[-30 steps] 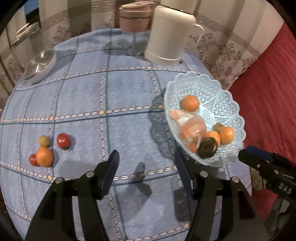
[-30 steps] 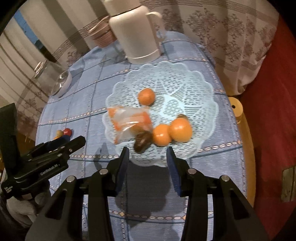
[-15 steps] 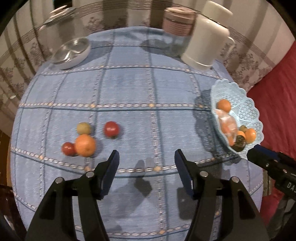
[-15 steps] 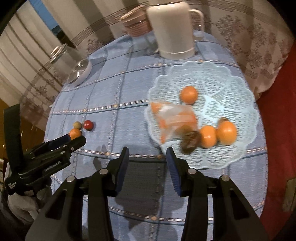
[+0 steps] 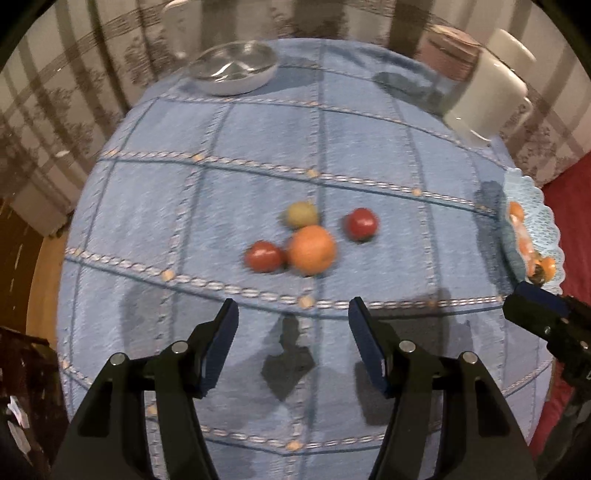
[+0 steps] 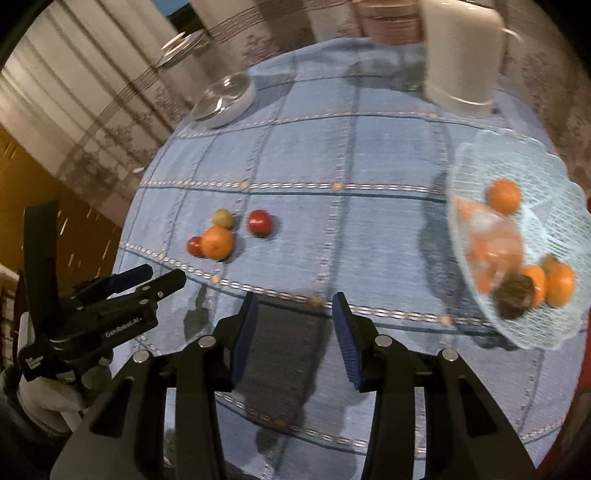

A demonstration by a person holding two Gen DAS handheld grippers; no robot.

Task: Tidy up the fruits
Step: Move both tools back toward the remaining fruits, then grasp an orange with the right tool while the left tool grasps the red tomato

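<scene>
Both jaws open, empty. Lace basket (image 5: 543, 221) cut off at desk's right edge; bagged contents (image 6: 495, 240) blurred.

Blue checked tablecloth (image 5: 258, 129), loose fruits (image 5: 312, 249), lace basket (image 6: 546, 177), jug (image 6: 461, 55), dish (image 5: 236, 72)

White jug (image 6: 461, 48) beside pink container (image 6: 384, 18); glass-lidded dish (image 5: 236, 70) well apart.
</scene>
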